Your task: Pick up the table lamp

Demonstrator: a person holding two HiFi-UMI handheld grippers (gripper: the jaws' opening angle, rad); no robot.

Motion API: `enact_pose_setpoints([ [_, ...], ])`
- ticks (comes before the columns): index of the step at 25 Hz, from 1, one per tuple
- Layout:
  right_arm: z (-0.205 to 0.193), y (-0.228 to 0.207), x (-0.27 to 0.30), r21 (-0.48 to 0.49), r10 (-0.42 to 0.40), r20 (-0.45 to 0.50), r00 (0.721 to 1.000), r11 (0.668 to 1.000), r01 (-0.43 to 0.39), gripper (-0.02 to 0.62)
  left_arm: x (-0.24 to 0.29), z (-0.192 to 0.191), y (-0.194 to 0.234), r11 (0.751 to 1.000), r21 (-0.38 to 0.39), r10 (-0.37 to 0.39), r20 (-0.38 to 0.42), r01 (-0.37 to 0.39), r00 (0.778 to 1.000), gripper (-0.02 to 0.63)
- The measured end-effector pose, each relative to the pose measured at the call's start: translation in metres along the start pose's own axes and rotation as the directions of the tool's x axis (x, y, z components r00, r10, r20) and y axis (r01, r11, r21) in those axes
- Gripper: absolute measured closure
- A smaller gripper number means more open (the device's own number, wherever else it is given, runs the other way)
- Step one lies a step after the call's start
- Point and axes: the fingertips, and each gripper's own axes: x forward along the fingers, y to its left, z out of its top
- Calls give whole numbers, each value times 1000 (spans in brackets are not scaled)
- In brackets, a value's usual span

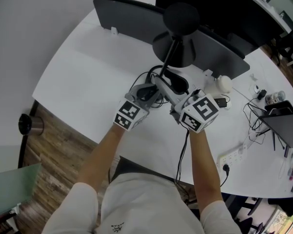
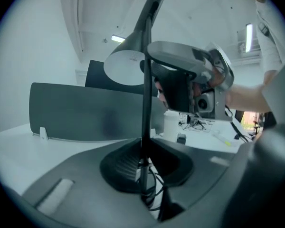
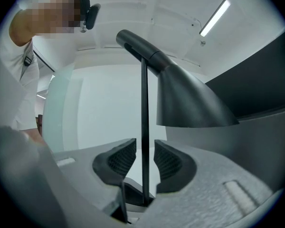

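Ribbed pads point(image 2: 119, 167) of left claw point(image 2: 145, 169) pinch table lamp's point(image 2: 127, 66) thin rod.

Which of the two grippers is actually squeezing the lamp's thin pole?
The left gripper: it is closed tight on the lamp pole. The right gripper has the pole between its jaws too, but with gaps on either side.
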Motion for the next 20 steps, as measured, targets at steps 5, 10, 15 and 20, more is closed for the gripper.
enact_pose_setpoints([
  [5,10,4,5,6,4,29,1000,1000,-5,482,-1,0,0,1000,-1,-3,0,3,1000,557],
  [10,17,3,9,-4,-33,58,998,999,34,515,-1,0,1,1000,-2,1,-1,-1,1000,557],
  [15,19,0,10,-61,-88,61,994,994,92,543,0,0,2,1000,4,1,10,-1,1000,557],
  [20,18,0,10,-101,-151,31,988,983,154,540,-1,0,1,1000,4,-4,2,4,1000,557],
])
